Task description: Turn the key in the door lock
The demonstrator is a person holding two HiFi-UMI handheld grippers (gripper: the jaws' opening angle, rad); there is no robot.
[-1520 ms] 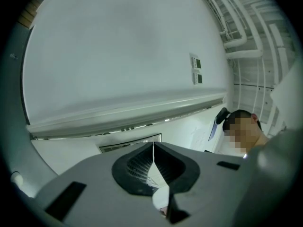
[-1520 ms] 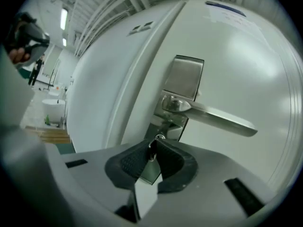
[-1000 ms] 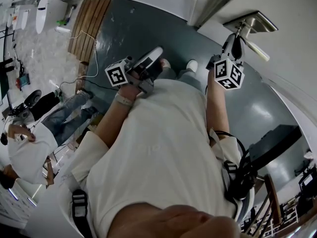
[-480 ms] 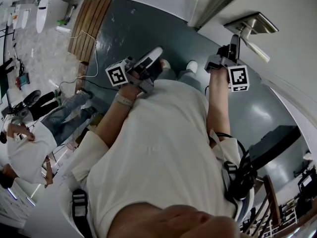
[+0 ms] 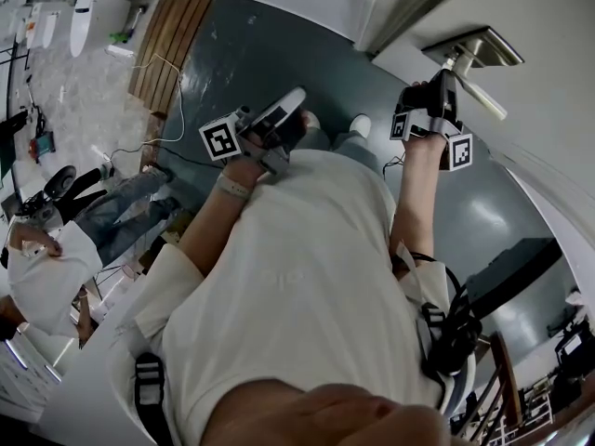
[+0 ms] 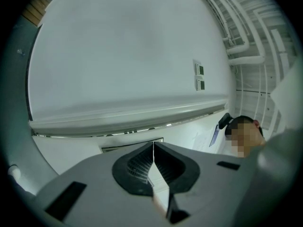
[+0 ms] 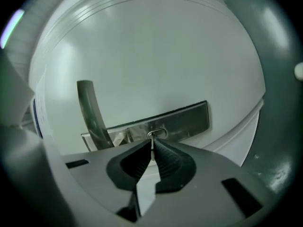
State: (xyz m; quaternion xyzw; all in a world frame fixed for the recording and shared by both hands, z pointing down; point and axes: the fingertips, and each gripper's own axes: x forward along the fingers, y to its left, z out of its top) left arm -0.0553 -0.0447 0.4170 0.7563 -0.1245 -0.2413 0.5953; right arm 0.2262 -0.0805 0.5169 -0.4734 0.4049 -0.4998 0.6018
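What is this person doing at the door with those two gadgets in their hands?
A person stands at a door with a gripper in each hand. The right gripper has just been closing its jaws on the key that sits in the lock, beside the handle, and it now pinches the key. The left gripper is shut on nothing and held off to the side, taking no part.

Two hand-held grippers (image 6: 153, 150) (image 7: 152, 149), one key (image 7: 152, 137), one handle (image 7: 92, 113)
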